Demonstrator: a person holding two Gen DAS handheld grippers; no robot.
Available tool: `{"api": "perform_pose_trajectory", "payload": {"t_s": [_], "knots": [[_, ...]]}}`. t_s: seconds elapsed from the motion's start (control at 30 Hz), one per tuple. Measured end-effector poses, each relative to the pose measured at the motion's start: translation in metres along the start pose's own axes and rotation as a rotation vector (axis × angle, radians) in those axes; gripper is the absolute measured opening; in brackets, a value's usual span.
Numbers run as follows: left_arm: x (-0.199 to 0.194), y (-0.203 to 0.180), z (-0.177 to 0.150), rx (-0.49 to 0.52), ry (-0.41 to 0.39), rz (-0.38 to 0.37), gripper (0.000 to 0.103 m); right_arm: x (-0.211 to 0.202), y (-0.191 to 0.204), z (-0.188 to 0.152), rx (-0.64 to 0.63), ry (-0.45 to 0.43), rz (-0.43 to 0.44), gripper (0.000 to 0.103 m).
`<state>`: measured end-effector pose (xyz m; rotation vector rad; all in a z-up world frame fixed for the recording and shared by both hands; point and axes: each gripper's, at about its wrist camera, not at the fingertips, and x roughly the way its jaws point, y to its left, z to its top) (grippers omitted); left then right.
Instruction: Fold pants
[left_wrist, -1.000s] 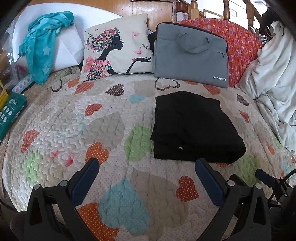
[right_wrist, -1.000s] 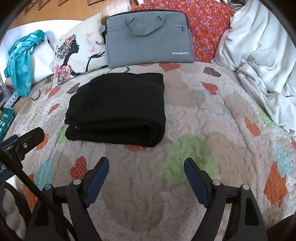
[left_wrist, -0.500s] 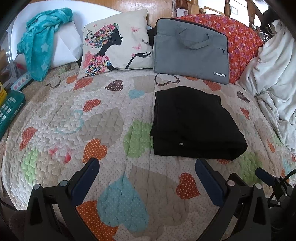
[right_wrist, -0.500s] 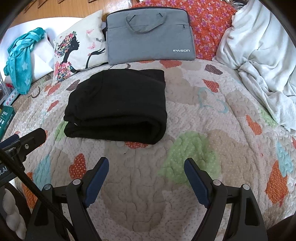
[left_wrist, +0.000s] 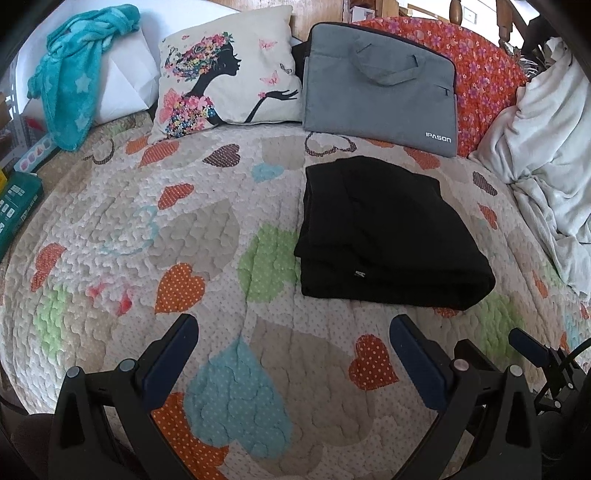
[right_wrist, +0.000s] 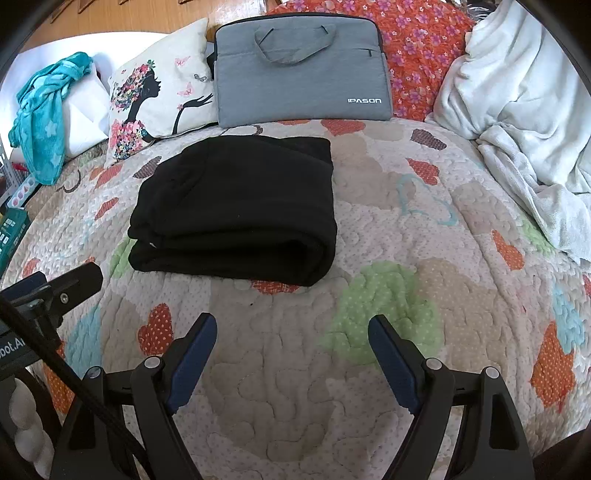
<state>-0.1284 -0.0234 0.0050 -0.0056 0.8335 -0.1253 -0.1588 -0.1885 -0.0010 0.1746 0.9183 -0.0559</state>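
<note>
Now both of my tools hang empty over the quilt (left_wrist: 110, 229): the left gripper (left_wrist: 293, 350) and right gripper (right_wrist: 291, 339) each spread wide, holding nothing. Beyond them the black pants (right_wrist: 236, 206) lie folded in a compact stack near the quilt's far edge, just before the grey laptop bag (right_wrist: 299, 70). Compared with a second ago, I have drawn slightly back; folding looks finished.

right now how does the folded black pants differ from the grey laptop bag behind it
The folded black pants lie flat on the heart-patterned quilt; the grey fabric laptop bag leans upright against the red floral cushion. The pants are a soft, layered bundle with rounded edges; the bag is one smooth panel with handles and white IPASON lettering. Both are roughly rectangular and sit apart from either gripper.
</note>
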Motion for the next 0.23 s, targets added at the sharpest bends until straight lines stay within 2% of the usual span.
{"api": "perform_pose_trajectory", "payload": {"t_s": [0.23], "knots": [[0.0045,-0.0014,-0.0026,0.009,0.018,-0.002,0.103,0.0014,-0.0011,-0.001,-0.001,0.005,-0.001,0.089]]}}
